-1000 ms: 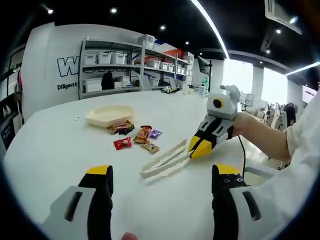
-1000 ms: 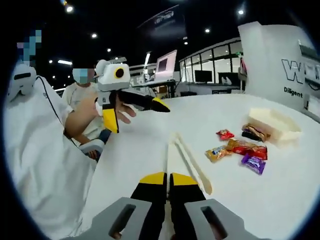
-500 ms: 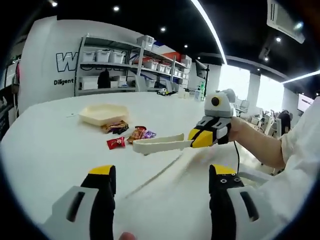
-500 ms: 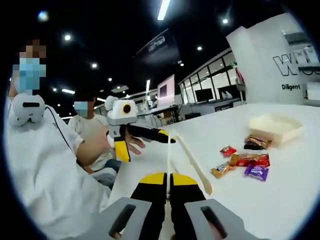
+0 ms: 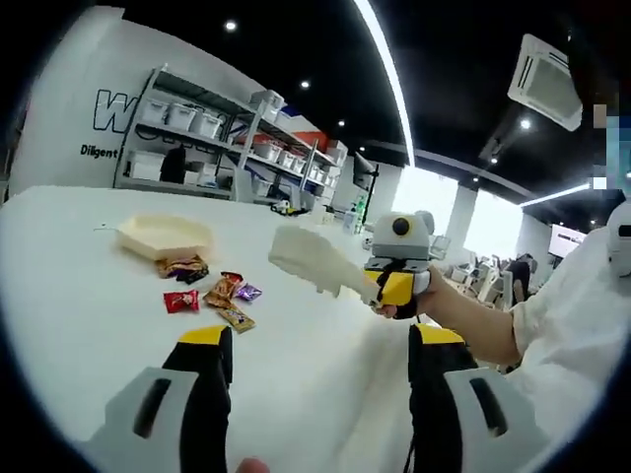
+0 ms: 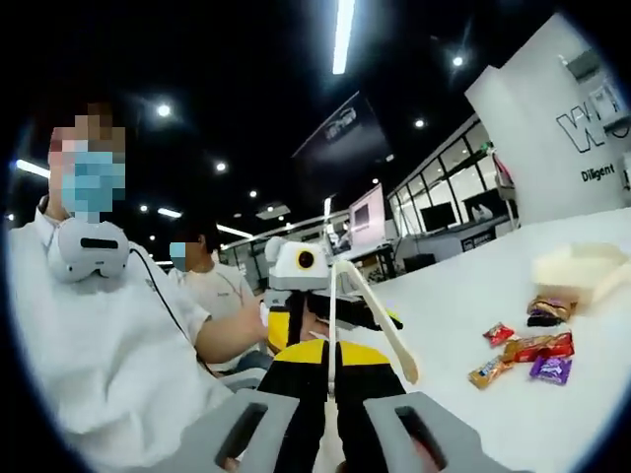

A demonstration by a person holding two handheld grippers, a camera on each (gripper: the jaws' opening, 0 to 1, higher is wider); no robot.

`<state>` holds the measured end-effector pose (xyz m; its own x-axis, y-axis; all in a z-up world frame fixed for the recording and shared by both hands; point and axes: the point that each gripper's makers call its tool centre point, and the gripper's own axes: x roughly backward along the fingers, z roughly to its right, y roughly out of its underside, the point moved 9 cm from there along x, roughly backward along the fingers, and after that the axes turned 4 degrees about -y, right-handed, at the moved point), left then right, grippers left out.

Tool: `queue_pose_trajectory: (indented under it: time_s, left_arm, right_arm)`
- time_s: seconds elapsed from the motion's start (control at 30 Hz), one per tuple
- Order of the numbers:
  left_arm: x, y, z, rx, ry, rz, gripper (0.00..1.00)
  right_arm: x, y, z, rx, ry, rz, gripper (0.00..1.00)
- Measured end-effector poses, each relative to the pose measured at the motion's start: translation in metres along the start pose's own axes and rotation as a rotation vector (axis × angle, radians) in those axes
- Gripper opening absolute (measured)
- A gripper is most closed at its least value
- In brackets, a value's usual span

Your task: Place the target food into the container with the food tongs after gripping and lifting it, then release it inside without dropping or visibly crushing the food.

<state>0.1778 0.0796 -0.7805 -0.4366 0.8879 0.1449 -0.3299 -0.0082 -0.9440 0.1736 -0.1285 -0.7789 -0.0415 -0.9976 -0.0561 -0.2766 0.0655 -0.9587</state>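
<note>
My right gripper [image 6: 331,353] is shut on the handle end of cream food tongs [image 6: 392,337], which rise in the air with their two arms spread. In the left gripper view the right gripper [image 5: 393,289] holds the tongs [image 5: 314,264] above the white table [image 5: 79,325], pointing left over the snacks. Several wrapped snacks lie together: a red one [image 5: 180,301], an orange one [image 5: 225,288], a purple one [image 5: 247,292]. A cream tray [image 5: 163,236] stands just behind them. My left gripper [image 5: 317,341] is open, holding nothing, and faces the right gripper [image 6: 340,317].
Snacks [image 6: 540,347] and the tray [image 6: 582,268] lie to the right of the tongs in the right gripper view. A person's white sleeve [image 5: 562,325] reaches in from the right. Another person [image 6: 212,286] sits behind. Shelves with bins [image 5: 207,128] stand beyond the table.
The right gripper has lifted the tongs off the table and raised them in the air. Both cameras have tilted upward.
</note>
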Motion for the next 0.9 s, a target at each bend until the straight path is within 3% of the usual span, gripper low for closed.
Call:
queue_pose_trajectory:
  time_s: [0.37,0.57,0.9]
  left_arm:
    - [-0.004,-0.011,0.014,0.02,0.125,0.071,0.64]
    - [-0.006,-0.015,0.019,0.048,0.182,0.098,0.53]
    - [-0.008,-0.014,0.024,0.065,0.217,0.117,0.37]
  right_arm:
    - [-0.01,-0.001,-0.013,-0.031,-0.106,0.038,0.0]
    - [-0.013,-0.004,-0.022,-0.013,-0.146,0.051,0.0]
    - [-0.016,-0.006,-0.027,0.0,-0.168,0.069,0.0]
